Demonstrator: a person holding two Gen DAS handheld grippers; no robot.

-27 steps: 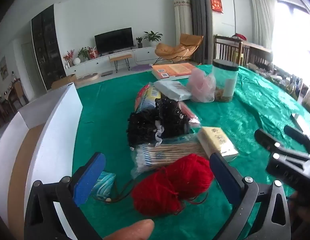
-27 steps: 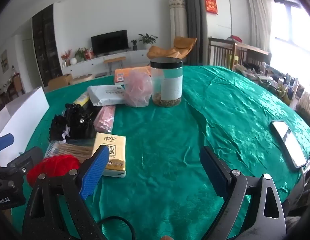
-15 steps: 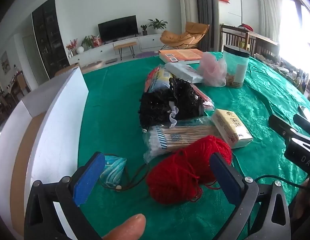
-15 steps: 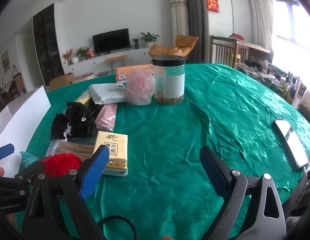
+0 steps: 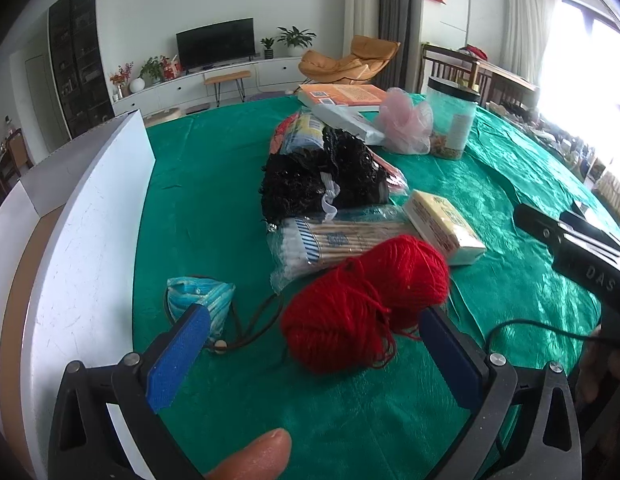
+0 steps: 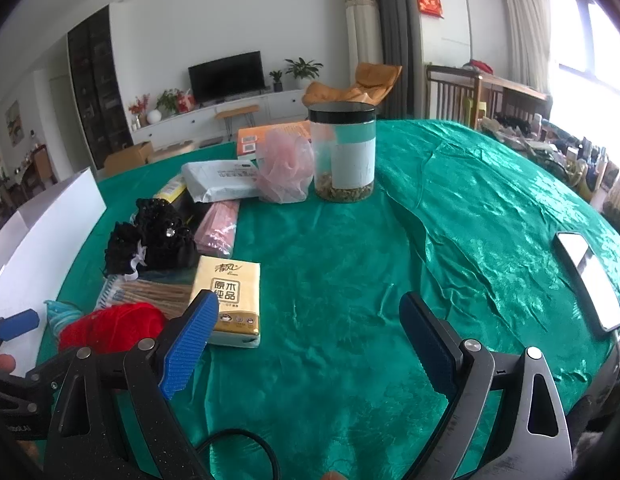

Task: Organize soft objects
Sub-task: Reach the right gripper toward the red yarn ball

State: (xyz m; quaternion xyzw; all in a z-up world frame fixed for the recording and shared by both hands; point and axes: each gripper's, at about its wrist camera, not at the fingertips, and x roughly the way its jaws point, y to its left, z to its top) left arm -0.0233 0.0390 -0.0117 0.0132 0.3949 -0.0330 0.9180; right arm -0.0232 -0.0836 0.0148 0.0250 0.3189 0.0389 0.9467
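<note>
Left gripper (image 5: pixel 313 354) wide open, empty, red yarn (image 5: pixel 361 300) just ahead. Straddle its middle, squeeze gently; mind loose strands and the cord (image 5: pixel 254 324).

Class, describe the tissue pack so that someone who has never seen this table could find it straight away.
Start at the green tablecloth and find the tall clear jar with a black lid. Come nearer along the row of clutter to the tissue pack, beside the red yarn. It is the only flat yellow block with printed characters.
</note>
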